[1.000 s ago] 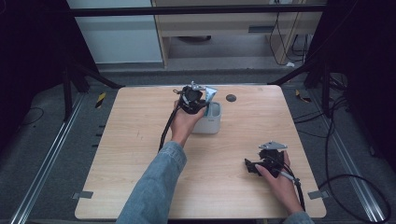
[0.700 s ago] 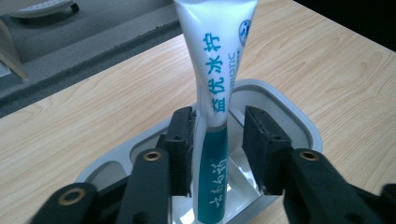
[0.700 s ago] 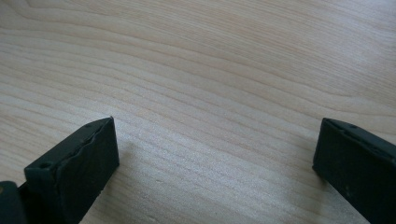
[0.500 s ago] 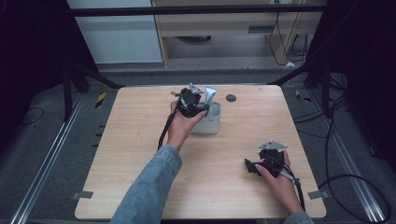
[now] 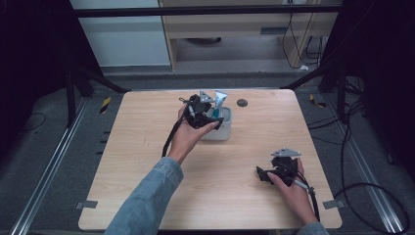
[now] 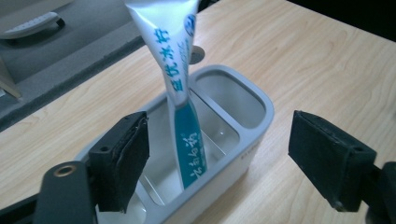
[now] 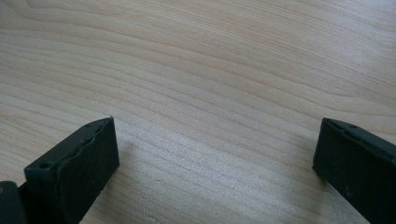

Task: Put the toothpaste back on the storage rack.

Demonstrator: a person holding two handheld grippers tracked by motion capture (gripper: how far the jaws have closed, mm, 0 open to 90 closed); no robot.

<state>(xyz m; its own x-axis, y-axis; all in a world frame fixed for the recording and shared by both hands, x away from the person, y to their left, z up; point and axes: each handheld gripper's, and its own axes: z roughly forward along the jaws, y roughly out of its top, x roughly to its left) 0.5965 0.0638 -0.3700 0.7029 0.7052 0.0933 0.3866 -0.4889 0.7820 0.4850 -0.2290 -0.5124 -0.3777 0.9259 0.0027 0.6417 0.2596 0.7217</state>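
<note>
A white-and-teal toothpaste tube [image 6: 180, 79] stands tilted in the middle compartment of a grey divided holder [image 6: 254, 126]. In the high view the tube [image 5: 220, 102] sticks up out of the holder [image 5: 221, 131] at the table's back middle. My left gripper [image 6: 219, 163] hovers just in front of the holder, open, its jaws wide apart on either side of the tube and not touching it. My right gripper [image 5: 265, 175] rests low over the wood at the front right, open, with bare tabletop between its jaws [image 7: 215, 163].
A small dark round disc [image 5: 242, 103] lies on the table behind the holder to the right. The wooden table [image 5: 147, 147] has bare room at left and front. Black frame bars and cables surround the table on the floor.
My left gripper has shifted slightly left and back from the holder, with the tube left standing in it. The right hand has stayed still.
</note>
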